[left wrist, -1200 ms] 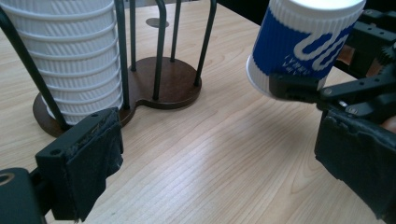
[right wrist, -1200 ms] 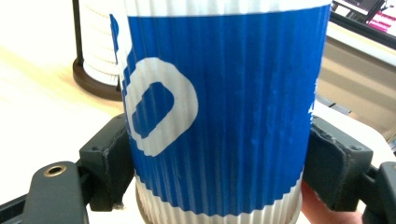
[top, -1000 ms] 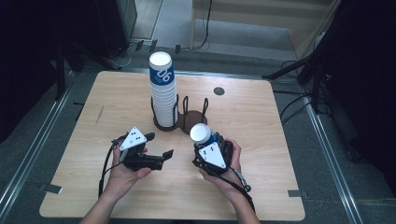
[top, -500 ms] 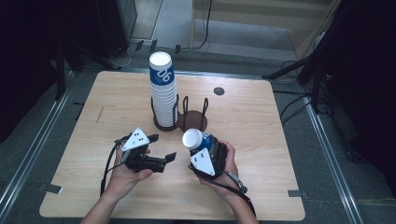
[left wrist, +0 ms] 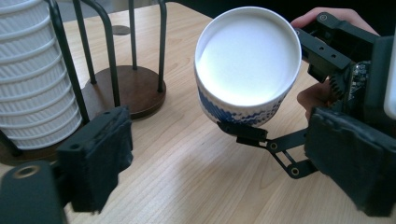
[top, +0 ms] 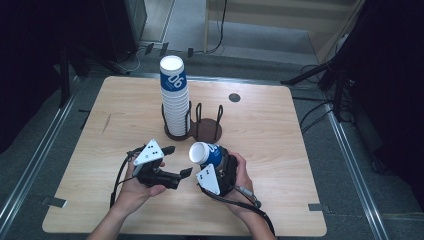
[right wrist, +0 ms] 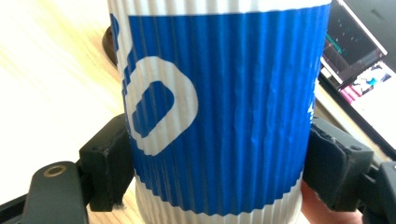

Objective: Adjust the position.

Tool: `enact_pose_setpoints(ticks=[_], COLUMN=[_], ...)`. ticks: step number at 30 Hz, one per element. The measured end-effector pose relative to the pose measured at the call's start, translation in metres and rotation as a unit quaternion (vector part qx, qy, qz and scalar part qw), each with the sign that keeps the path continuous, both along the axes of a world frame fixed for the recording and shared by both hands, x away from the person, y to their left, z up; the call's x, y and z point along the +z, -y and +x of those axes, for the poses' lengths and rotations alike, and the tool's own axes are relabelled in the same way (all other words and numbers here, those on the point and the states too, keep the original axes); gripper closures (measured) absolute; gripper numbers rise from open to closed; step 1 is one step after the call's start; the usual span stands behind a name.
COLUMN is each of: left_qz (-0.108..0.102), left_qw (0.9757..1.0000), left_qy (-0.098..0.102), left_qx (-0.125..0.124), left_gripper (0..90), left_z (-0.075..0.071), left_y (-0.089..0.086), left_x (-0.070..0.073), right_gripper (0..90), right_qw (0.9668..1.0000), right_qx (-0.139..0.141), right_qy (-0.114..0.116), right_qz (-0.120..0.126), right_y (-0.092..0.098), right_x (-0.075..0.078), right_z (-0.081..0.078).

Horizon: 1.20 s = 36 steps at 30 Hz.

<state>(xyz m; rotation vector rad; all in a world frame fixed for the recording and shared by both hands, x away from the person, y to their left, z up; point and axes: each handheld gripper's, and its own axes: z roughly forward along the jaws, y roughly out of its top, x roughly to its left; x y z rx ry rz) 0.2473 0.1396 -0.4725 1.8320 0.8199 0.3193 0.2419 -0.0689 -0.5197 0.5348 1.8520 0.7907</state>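
Note:
My right gripper (top: 216, 164) is shut on a blue-and-white ribbed paper cup (top: 206, 154); its pads clamp the cup's sides (right wrist: 219, 107). The cup is tipped, and its open mouth (left wrist: 247, 60) faces my left gripper (top: 176, 161). That gripper is open a short way left of the cup. Its jaws have just been closing, with nothing between them. A tall stack of like cups (top: 175, 95) stands in a dark wire holder (top: 196, 131) behind both grippers, and the stack (left wrist: 32, 79) is at the left in the left gripper view.
The holder's second round base (left wrist: 135, 88) has nothing in it. A black round grommet (top: 234, 97) sits in the wooden table (top: 280, 150) at the back right. Dark stands and cables line the floor beyond the table's far and right edges.
The right gripper has carried the cup a little left and toward the table's front, tipping its mouth toward the left gripper. The left hand has stayed in place.

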Motion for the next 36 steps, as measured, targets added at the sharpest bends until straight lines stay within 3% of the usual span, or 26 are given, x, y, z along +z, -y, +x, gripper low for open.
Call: enact_pose_setpoints(ticks=[10, 16, 36], left_qz=[0.002, 0.003, -0.006], left_qw=[0.9997, 0.9996, 0.9989], left_qy=[0.012, 0.009, 0.012], left_qx=[-0.02, -0.026, -0.044], left_gripper=[13.2, 13.3, 17.2], left_z=[-0.004, -0.004, -0.005], left_y=[0.003, 0.005, 0.006], left_x=[0.002, 0.001, 0.001], right_gripper=[19.5, 19.5, 19.5], right_qw=[0.9988, 0.9975, 0.9928], right_qx=[0.018, 0.028, 0.053], right_qy=[0.024, 0.036, 0.061], right_qz=[-0.039, -0.054, -0.088], right_y=[-0.01, -0.014, -0.023], right_x=[-0.001, -0.001, -0.002], right_z=[-0.009, -0.013, -0.023])
